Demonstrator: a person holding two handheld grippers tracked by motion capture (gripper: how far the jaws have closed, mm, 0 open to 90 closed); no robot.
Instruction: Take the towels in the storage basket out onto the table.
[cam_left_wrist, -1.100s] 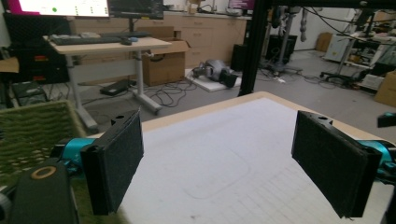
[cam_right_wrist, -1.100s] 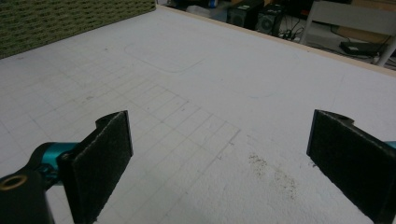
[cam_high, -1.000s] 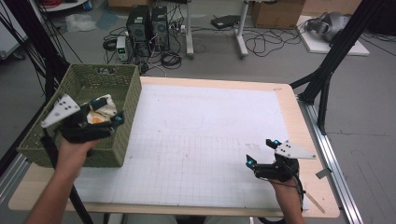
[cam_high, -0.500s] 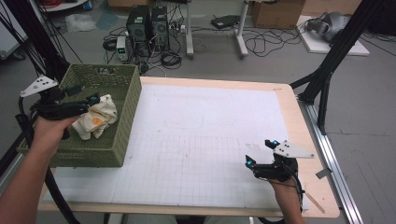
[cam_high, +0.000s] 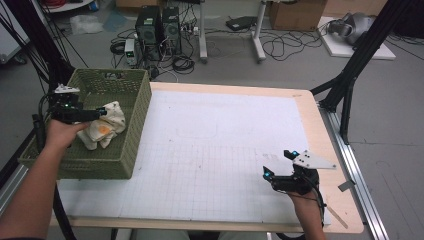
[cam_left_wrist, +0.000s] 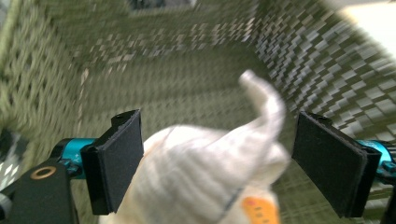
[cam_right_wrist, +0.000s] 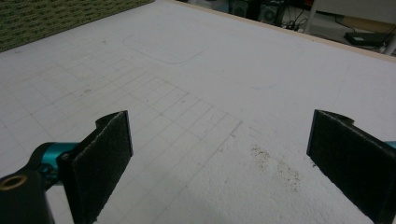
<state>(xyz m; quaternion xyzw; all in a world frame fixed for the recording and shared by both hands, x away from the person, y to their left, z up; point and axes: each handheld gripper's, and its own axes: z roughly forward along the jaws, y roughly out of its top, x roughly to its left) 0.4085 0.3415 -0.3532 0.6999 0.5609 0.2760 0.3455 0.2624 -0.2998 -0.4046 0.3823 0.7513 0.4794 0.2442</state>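
A cream cloth (cam_high: 109, 123) with an orange tag lies crumpled in the green woven basket (cam_high: 100, 167) at the table's left. My left gripper (cam_high: 100, 113) reaches in from the basket's left side, its tips at the cloth's upper edge. In the left gripper view the left gripper (cam_left_wrist: 224, 158) is open: the cloth (cam_left_wrist: 205, 182) bulges up between the two wide-apart pads (cam_left_wrist: 116, 163), and the basket wall (cam_left_wrist: 327, 60) is behind. My right gripper (cam_high: 278, 163) rests low over the white gridded mat (cam_high: 225, 130) at the front right. The right gripper (cam_right_wrist: 219, 163) is open with only the mat (cam_right_wrist: 196, 79) between its jaws.
The wooden table edge (cam_high: 330, 150) runs along the right, with a metal rail beyond it. Behind the table on the floor are computer towers (cam_high: 157, 25), cables and a black frame leg (cam_high: 350, 75). A faint rounded outline (cam_high: 197, 130) is drawn mid-mat.
The left hand has drawn back from over the basket's middle toward its left wall, and the cloth now lies uncovered inside the basket. The right gripper has stayed put.
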